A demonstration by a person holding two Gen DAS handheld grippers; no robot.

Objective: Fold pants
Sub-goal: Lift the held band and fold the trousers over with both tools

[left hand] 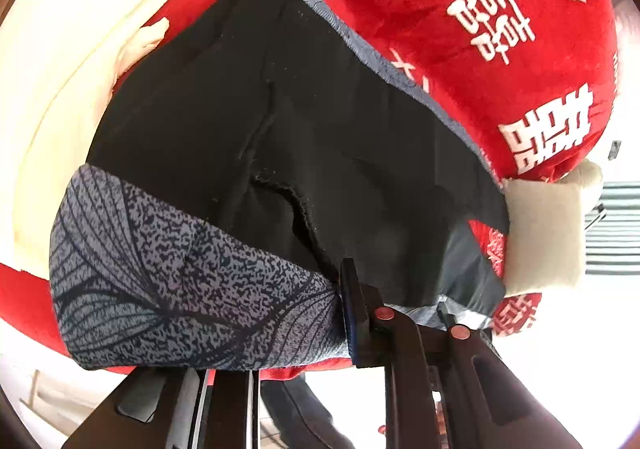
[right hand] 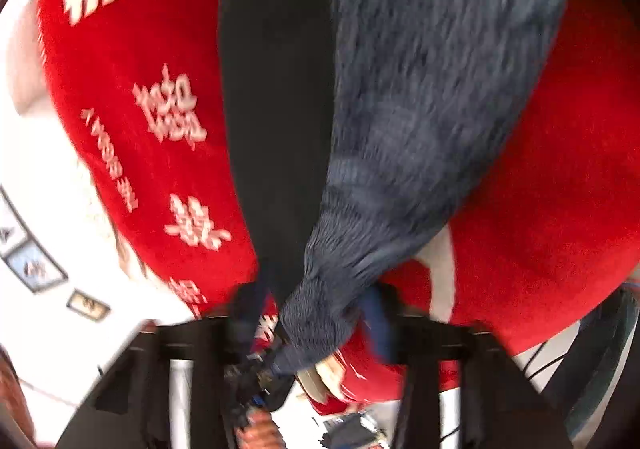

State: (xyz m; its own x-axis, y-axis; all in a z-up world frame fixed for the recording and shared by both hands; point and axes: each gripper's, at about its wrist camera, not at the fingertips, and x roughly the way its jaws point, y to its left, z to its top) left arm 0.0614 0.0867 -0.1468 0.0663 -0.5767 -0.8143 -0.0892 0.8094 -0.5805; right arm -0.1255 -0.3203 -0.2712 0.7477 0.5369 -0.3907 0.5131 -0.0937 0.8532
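Grey pants (left hand: 192,281) pinched in left tool (left hand: 400,313)

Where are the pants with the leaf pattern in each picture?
Left wrist view: the pants fill the middle, black inside showing, with the blue-grey leaf-print part folded over at lower left.
Right wrist view: the pants run from the top centre down to the bottom middle, narrowing, black strip on the left, blurred blue-grey print on the right.
Shared landmark: the red blanket with white characters lies under the pants in both.
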